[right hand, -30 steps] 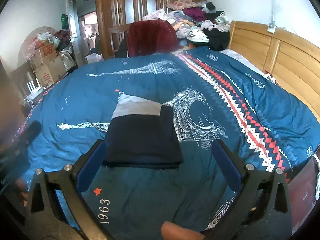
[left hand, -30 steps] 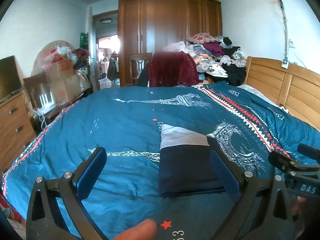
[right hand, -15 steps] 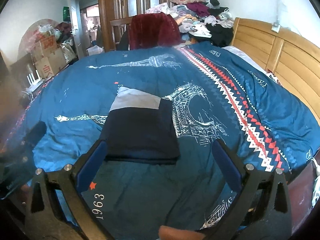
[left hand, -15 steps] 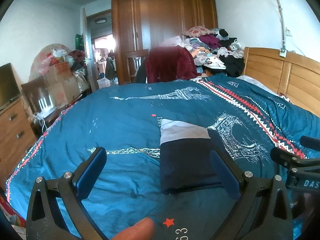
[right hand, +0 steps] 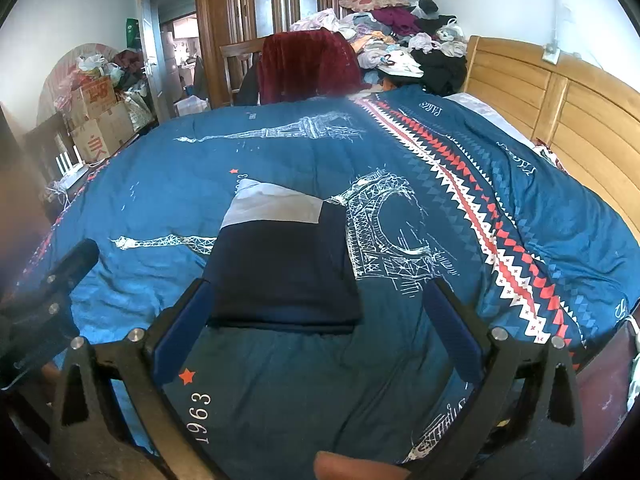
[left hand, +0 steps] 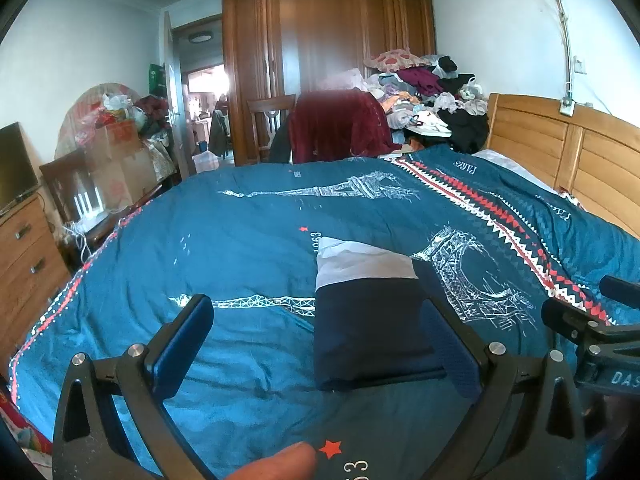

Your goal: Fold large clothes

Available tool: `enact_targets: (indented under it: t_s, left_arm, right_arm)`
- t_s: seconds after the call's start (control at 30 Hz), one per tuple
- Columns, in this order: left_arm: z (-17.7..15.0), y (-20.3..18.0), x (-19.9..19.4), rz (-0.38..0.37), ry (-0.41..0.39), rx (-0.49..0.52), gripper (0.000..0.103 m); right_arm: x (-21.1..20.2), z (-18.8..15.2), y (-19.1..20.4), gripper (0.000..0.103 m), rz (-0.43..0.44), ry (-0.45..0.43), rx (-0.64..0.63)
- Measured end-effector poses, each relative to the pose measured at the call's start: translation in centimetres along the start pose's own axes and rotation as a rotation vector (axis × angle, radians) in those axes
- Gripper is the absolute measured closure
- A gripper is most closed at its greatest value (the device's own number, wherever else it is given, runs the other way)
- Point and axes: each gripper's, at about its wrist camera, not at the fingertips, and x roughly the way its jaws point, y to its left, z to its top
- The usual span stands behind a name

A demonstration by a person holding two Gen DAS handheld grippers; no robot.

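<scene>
Apparently the fold is done, so the step in hand looks like letting go cleanly: draw both tools straight back without snagging the near hem. On the left, the left gripper (left hand: 316, 344) has its jaws wide apart, holding nothing, clear of the cloth. The folded navy garment (right hand: 280, 272) lies flat mid-bed on the blue duvet (right hand: 460, 248). On the right, the right gripper (right hand: 320, 328) is likewise spread and empty

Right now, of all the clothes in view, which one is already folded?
The navy and grey garment lying flat as a neat rectangle on the blue bedspread, just ahead of both open tongs. The dark red garment drapes over a chair; the rest are a loose heap.
</scene>
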Motion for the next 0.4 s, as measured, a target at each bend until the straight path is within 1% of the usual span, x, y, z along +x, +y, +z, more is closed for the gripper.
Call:
enact_targets:
  t_s: [0.3, 0.4]
  left_arm:
    - [0.26, -0.13, 0.03, 0.001, -0.015, 0.009, 0.0]
    - [0.38, 0.02, 0.24, 0.002, -0.013, 0.005, 0.0]
  right_arm:
    - [0.74, 0.24, 0.1, 0.0, 0.01, 0.01, -0.003]
    - [0.91, 0.37, 0.31, 0.001, 0.013, 0.0, -0.013]
